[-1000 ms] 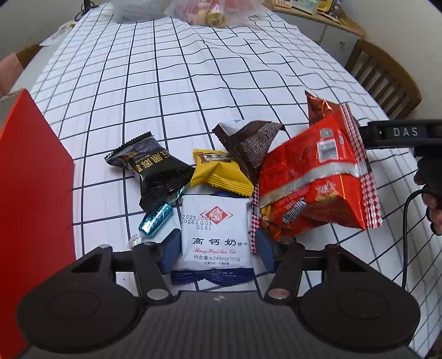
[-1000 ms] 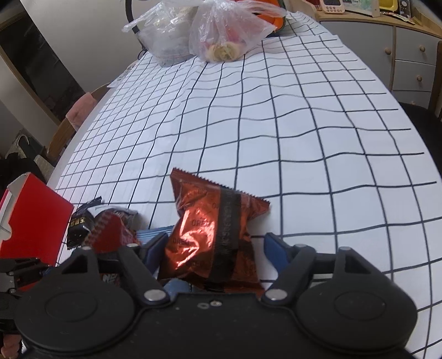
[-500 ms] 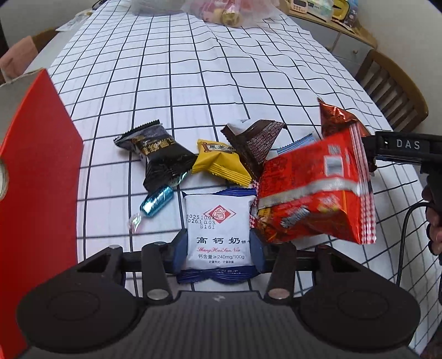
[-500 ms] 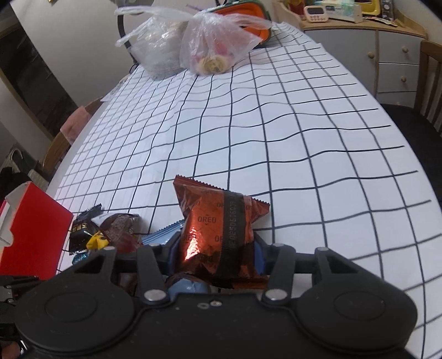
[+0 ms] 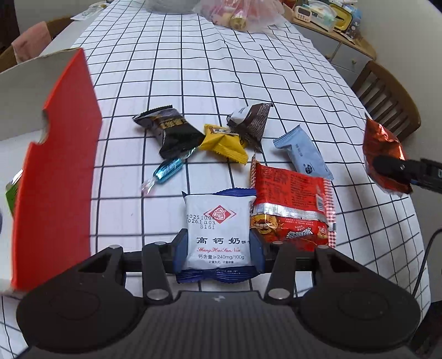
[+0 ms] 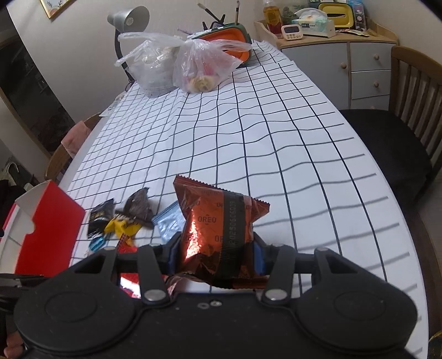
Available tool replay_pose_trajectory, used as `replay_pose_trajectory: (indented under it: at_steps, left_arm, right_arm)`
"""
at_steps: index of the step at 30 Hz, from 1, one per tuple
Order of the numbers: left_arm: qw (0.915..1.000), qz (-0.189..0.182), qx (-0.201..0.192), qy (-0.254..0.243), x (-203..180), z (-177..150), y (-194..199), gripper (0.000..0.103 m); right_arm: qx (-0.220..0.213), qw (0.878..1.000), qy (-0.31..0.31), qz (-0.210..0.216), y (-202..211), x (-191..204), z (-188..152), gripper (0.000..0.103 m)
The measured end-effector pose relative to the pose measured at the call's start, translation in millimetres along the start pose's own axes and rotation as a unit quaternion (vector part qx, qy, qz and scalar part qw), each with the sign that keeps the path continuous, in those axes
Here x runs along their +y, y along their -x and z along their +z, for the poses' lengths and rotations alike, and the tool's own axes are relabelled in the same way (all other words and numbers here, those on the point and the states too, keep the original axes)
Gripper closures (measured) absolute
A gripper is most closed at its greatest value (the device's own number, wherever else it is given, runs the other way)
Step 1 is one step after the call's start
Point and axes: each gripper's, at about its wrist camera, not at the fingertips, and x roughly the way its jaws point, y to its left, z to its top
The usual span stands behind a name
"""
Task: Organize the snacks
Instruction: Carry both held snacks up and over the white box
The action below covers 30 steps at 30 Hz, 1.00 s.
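Observation:
My left gripper (image 5: 218,248) is shut on a white-and-blue biscuit packet (image 5: 218,221), held just above the checked tablecloth (image 5: 193,82). My right gripper (image 6: 216,252) is shut on a copper-red Oreo packet (image 6: 218,229), lifted clear of the table; the left wrist view shows that Oreo packet (image 5: 382,157) at the far right. On the cloth lie a red crinkly packet (image 5: 292,210), a light blue packet (image 5: 302,156), a yellow packet (image 5: 223,142), a brown packet (image 5: 252,123), a black packet (image 5: 171,129) and a blue foil candy (image 5: 168,168). An open red box (image 5: 60,154) stands at the left.
Two clear plastic bags (image 6: 193,63) and an orange folding basin (image 6: 229,36) sit at the table's far end, beside a grey lamp (image 6: 127,19). A wooden chair (image 6: 400,124) stands at the right edge, another chair (image 6: 71,143) at the left. A cabinet (image 6: 345,60) is behind.
Both grippers closed on their packets and lifted them. The Oreo packet went up and right, the red crinkly packet dropped flat and the light blue packet came into sight. The red box looms nearer at left.

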Motion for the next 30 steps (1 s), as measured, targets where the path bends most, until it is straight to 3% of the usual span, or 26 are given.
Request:
replay_pose_trajectory:
  at_steps: [17,23,30]
  left_arm:
    - [0.9985,-0.032,-0.042,0.012,21.3,-12.3,55.0,0.058]
    - [0.9962,-0.046,-0.075,0.0,25.6,-7.8,82.7,0.058]
    - [0.9932,-0.032,-0.112,-0.005,42.5,3.0,117.6,0.058]
  right_arm:
    - [0.002,0.999,0.01,0.034,26.5,55.2,-36.7,0.055]
    - [-0.005,0.998,0.04,0.049,30.3,85.7,-37.4,0.055]
    - [-0.022,0.993,0.092,0.064,38.6,132.8,-28.4,0.055]
